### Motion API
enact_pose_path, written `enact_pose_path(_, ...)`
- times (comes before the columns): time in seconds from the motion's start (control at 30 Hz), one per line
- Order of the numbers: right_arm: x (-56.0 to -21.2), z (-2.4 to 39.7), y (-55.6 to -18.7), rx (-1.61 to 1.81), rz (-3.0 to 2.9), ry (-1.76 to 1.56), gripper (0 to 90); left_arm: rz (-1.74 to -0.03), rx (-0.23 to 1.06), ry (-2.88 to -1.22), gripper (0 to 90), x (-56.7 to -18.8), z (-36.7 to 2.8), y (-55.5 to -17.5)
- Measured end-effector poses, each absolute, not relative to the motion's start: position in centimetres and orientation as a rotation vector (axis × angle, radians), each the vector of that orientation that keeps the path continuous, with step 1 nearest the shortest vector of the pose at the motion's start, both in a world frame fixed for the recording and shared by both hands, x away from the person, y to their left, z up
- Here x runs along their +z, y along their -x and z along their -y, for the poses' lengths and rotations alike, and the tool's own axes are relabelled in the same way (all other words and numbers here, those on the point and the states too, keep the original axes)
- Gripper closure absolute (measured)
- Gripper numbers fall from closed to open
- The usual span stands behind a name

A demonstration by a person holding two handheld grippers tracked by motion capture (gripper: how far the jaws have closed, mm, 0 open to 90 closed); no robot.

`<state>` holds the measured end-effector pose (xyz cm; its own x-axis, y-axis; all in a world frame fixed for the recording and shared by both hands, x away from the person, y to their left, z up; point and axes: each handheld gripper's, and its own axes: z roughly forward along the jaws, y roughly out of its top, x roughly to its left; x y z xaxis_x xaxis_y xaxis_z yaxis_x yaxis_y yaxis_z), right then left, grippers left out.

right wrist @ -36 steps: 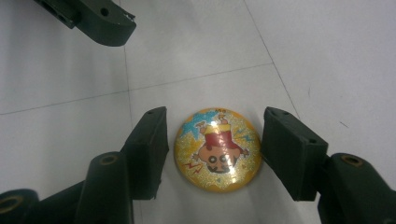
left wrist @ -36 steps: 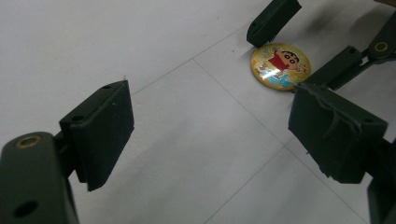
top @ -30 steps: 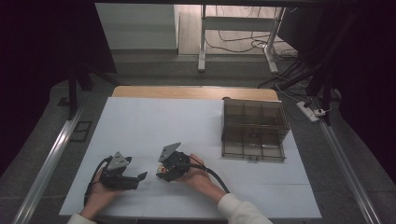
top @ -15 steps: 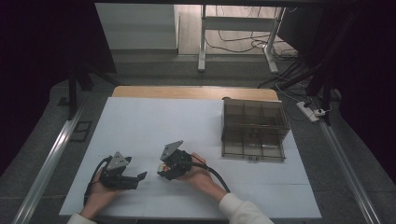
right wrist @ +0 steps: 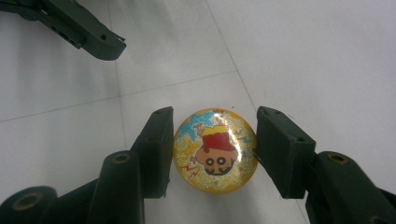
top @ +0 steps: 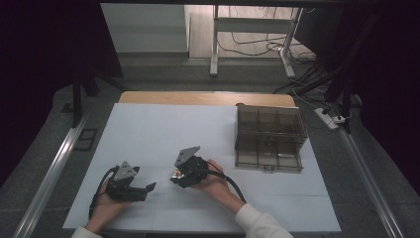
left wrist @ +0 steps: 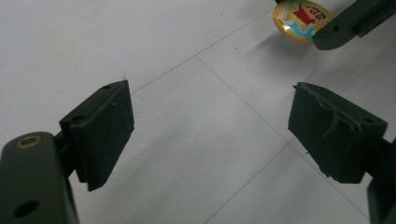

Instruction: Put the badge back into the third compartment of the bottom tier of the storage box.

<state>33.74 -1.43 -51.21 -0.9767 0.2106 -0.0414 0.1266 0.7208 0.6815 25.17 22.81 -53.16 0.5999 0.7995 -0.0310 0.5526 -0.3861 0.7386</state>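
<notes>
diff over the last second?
Little visibly moved: the right gripper shifted slightly toward the person and holds the badge between its jaws. The left gripper stays put and open on the white table; the clear box is unmoved.

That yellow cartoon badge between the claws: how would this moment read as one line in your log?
right gripper: shut on yellow cartoon badge | left gripper: open, holding nothing | compartment box: far right, untouched

Dim high view, dark at both sides; the white table [top: 148, 129] is evenly lit. Close gripper views are bright, with blurred near jaws and soft shadows.
</notes>
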Motion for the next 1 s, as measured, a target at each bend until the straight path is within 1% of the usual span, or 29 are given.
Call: enact_pose_path(1.0, -48.5, 4.3, -34.5, 1.136, -2.698, -0.341, 47.1, -1.061, 0.438, -2.096, 14.5, -53.1, -22.8, -25.2)
